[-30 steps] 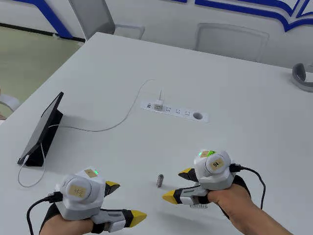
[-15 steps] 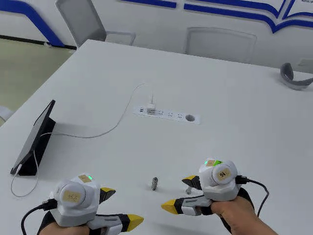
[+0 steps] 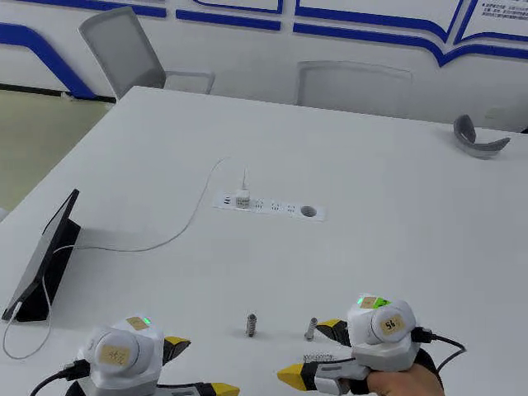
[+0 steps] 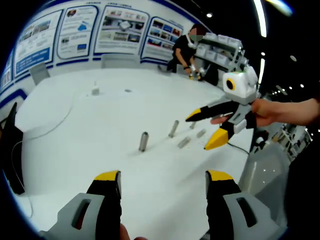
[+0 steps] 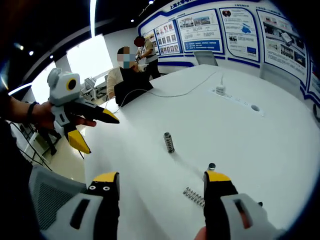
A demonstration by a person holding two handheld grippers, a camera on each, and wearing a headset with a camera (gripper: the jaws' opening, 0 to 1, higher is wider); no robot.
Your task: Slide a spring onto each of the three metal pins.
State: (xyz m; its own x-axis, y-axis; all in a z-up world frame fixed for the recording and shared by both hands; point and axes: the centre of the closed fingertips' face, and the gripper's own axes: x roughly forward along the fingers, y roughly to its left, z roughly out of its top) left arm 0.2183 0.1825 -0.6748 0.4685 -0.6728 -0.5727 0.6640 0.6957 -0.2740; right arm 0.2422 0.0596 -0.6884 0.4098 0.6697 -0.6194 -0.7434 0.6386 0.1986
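1. While both grippers hover low at its near edge, a white table (image 3: 396, 190) takes up most of the head view.
2. Two grey chairs (image 3: 124, 49) stand at the far side of the table, against a white wall with blue stripes.
3. At the left edge a dark tablet (image 3: 41, 264) leans on its stand, well apart from the work.
4. Left gripper (image 3: 202, 367): its yellow-tipped jaws are spread wide and released, with bare table between them.
5. Right gripper (image 3: 312, 351): its jaws are likewise spread and grasp nothing, and they point across toward the left gripper.
6. A white power strip (image 3: 268, 206) lies mid-table with a plug in it, and a thin cable (image 3: 181, 227) runs from the plug to the tablet. Both are far behind the pins.
7. A grey curved band (image 3: 478, 140) rests near the far right edge.
8. One upright pin with a spring on it (image 3: 252, 324) stands between the two grippers.
9. A bare pin (image 3: 311, 328) stands upright just beside the right gripper's farther jaw tip.
10. A loose spring (image 5: 194, 196) lies flat on the table between the right gripper's jaws, close to the bare pin.
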